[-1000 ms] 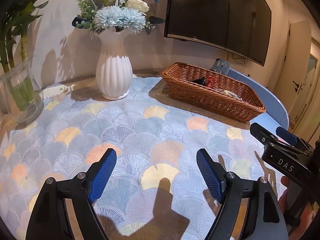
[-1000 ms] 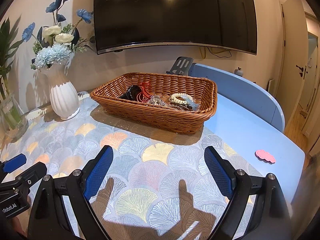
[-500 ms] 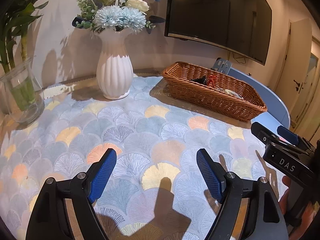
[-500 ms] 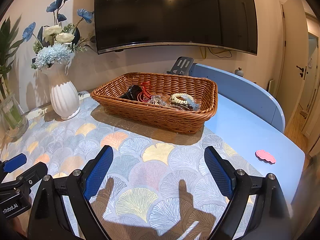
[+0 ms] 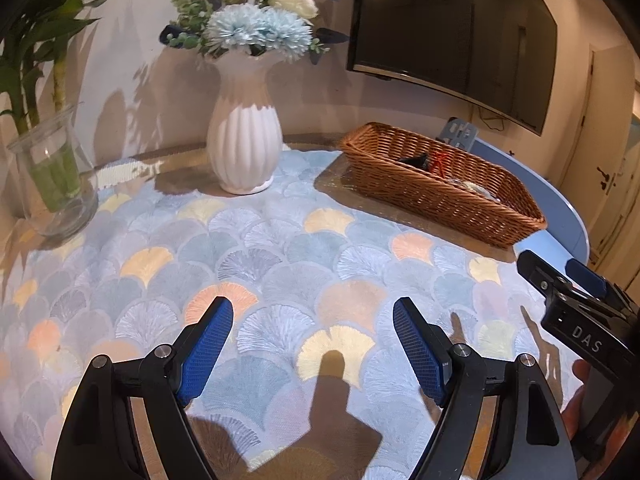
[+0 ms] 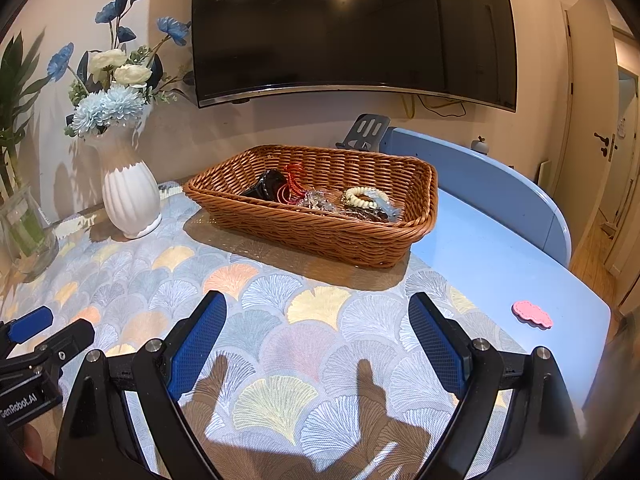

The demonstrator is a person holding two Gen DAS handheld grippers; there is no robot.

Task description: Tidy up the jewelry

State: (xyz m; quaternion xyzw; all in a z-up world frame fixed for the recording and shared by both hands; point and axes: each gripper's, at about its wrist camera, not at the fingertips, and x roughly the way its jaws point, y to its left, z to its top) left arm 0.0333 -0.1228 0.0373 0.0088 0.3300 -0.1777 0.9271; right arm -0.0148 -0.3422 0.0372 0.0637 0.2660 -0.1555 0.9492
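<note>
Both held spread wide and empty, left gripper (image 5: 313,320) and right gripper (image 6: 317,316), low over patterned cloth (image 6: 280,312), wicker basket (image 6: 320,236) of tangled jewelry (image 6: 320,200) ahead, presumably readied for picking

Warm, bright overhead light casts my hard shadows on the pastel fan-patterned tablecloth (image 6: 280,320); two lamps glare at 12 o'clock in the black wall-mounted television (image 6: 352,28); fisheye edges bend and darken.

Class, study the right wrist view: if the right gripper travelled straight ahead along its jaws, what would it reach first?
Probably the near wall of the wicker basket. The right gripper, jaws open and empty, points over bare patterned tablecloth toward it. Depth is uncertain; if angled downward, it would touch cloth first.
</note>
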